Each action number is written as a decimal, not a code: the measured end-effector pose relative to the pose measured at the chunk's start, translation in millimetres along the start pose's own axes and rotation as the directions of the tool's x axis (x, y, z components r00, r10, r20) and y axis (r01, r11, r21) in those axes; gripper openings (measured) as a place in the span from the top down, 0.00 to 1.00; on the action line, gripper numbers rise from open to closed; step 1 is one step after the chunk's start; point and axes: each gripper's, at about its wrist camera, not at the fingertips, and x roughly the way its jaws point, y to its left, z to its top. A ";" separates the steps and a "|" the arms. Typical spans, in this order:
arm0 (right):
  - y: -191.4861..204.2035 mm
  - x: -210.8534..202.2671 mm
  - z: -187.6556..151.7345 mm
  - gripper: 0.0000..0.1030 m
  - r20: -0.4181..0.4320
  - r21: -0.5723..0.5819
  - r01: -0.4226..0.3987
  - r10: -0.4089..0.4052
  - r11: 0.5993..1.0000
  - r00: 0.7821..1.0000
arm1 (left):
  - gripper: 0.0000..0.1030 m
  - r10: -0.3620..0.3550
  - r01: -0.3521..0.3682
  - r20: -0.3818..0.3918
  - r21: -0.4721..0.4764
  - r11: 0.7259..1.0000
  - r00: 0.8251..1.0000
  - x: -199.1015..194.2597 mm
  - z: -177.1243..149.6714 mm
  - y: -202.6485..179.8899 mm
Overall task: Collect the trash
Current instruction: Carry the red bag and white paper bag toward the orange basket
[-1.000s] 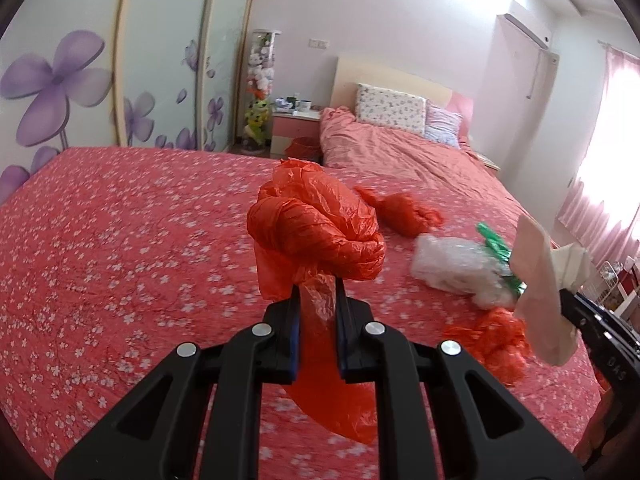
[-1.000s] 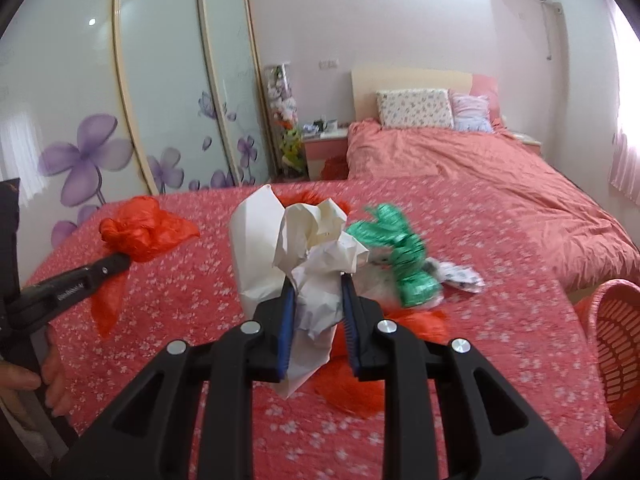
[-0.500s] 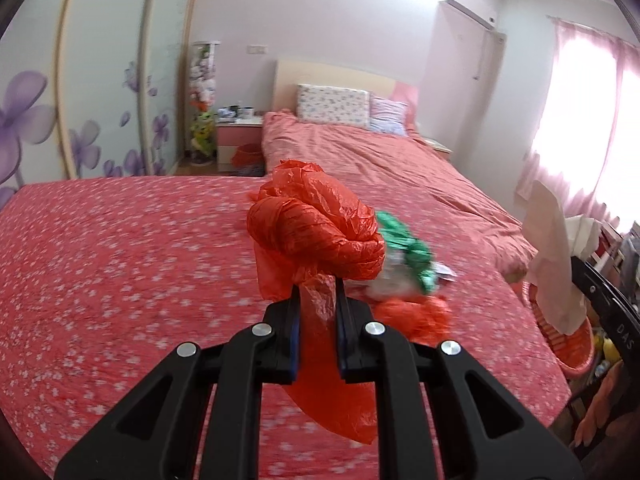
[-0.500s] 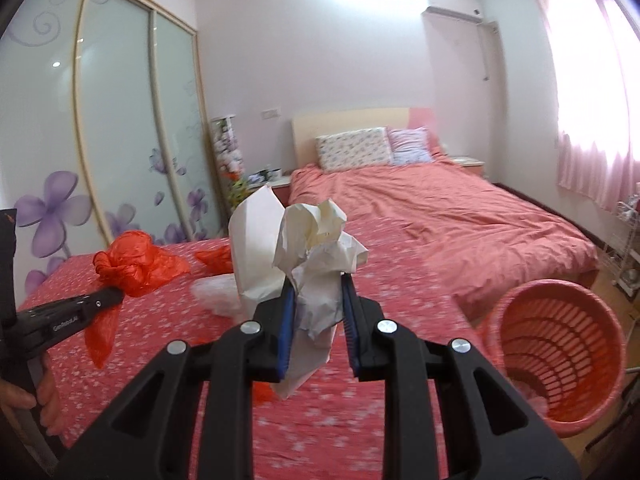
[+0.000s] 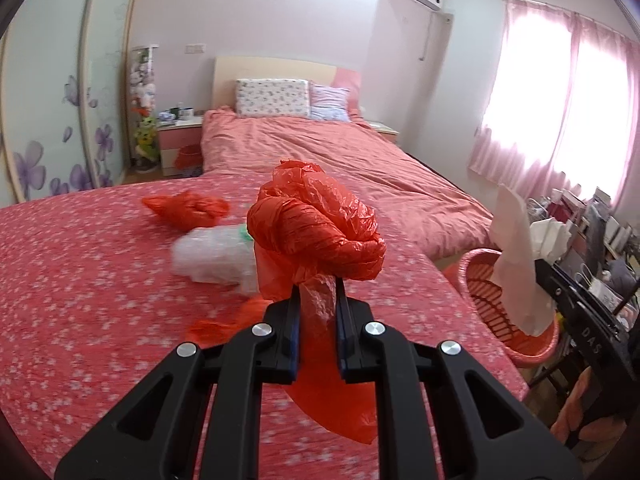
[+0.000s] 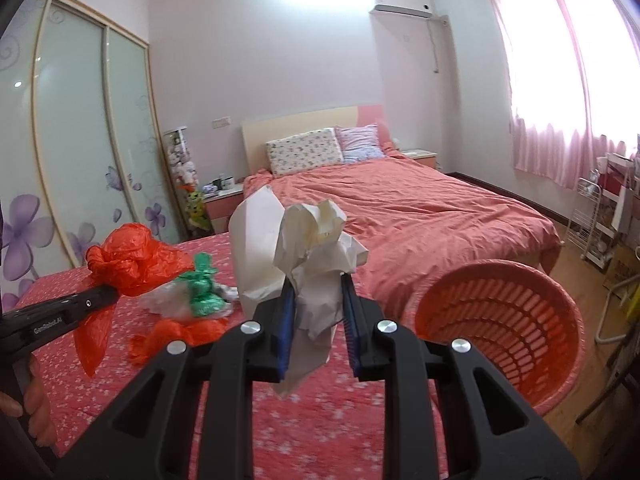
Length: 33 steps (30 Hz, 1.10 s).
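My left gripper is shut on a crumpled red plastic bag and holds it above the red flowered cloth. My right gripper is shut on crumpled white paper, held near the rim of an orange basket on the floor at the right; the paper shows over the basket in the left wrist view. On the cloth lie a clear plastic wad, a green wrapper, another red bag and flat red plastic.
A bed with a pink cover stands behind the cloth-covered surface. A nightstand and flower-printed wardrobe doors are at the left. A wire rack and clutter stand under the pink curtains at the right.
Both grippers have swung right with their loads. The orange basket has come closer and larger in the right wrist view, and the paper now hangs over it.
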 end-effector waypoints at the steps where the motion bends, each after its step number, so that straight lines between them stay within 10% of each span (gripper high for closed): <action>1: -5.3 -0.4 -0.5 0.78 0.001 0.005 0.008 -0.008 1.000 1.000 | 0.87 -0.009 0.009 -0.002 0.003 1.000 1.000 3.2 0.6 -3.2; 20: -45.3 -11.5 -5.9 0.78 0.024 0.037 0.126 -0.127 0.991 0.992 | 0.87 -0.112 0.113 -0.033 0.041 0.993 0.993 28.3 -0.3 -56.5; 33: -127.9 -16.1 -5.4 0.78 0.031 0.132 0.261 -0.267 0.956 0.963 | 0.87 -0.286 0.293 -0.077 0.090 0.952 0.955 67.2 -1.5 -146.5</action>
